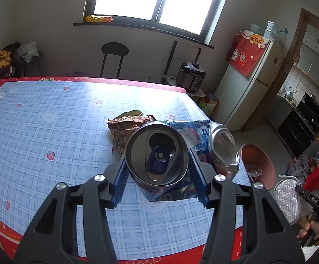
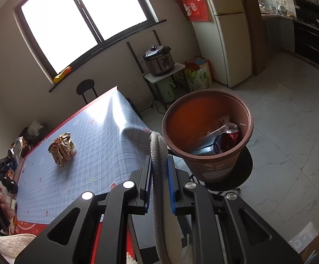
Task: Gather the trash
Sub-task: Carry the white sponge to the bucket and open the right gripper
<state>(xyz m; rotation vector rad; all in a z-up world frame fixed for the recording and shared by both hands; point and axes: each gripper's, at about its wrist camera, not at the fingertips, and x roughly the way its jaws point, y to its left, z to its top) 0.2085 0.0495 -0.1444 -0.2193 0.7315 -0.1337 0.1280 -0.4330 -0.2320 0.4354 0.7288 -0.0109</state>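
Above the table (image 1: 38,118), with its blue checked cloth, the left claw (image 1: 157,167) grips an opened drink can (image 1: 156,154) by its sides, top toward the camera. Just beyond the can lie a blue wrapper (image 1: 194,136) and a crumpled brown wrapper (image 1: 124,129); a second can (image 1: 223,147) stands just beside the held one, on the side nearest the brown bin (image 1: 258,165). Past the table's edge, the right claw (image 2: 159,173) is clamped on a silver scouring pad (image 2: 159,154), held edge-on. Beyond it, the bin (image 2: 208,154) sits on a black stool (image 2: 236,176) and holds a red can (image 2: 231,136) and packaging.
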